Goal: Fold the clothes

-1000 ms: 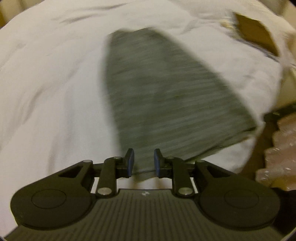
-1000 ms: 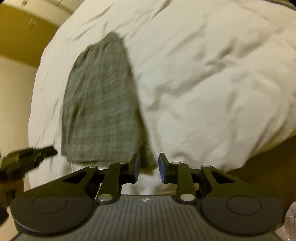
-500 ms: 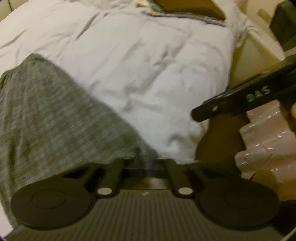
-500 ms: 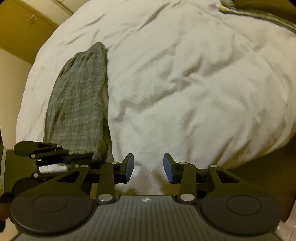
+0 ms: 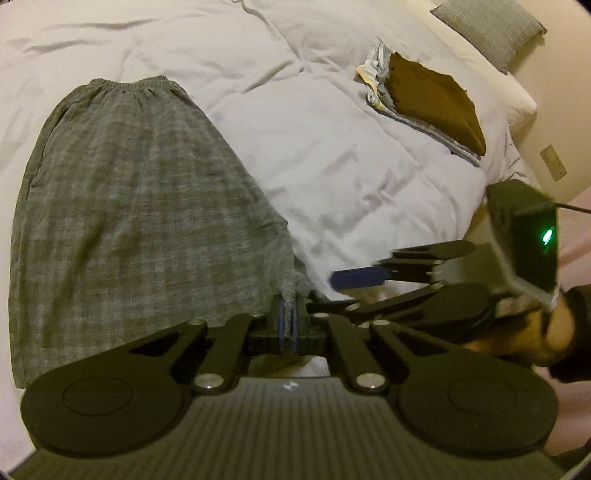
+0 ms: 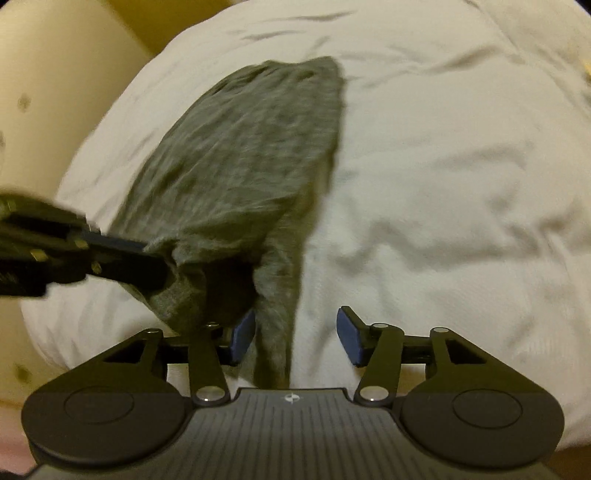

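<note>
The left gripper (image 5: 288,317), parted a second ago, now pinches the grey checked skirt's (image 5: 136,206) hem corner; right gripper (image 6: 295,338) fingers spread beside it on the white bed (image 5: 369,177), suggesting a fold.

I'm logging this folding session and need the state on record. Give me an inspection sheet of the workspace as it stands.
Surface: white duvet, rumpled, covering the bed.
Job's things: grey checked skirt spread flat, elastic waistband at the far end, near hem corner lifted.
Clutter: stack of folded clothes, brown piece on top; grey pillow beyond.
Grippers: left gripper shut on the skirt's hem corner; right gripper open, hem fabric between its jaws.
Cables: thin dark lead at the right gripper's body.
Surroundings: wall switch plate; wooden cabinet.
</note>
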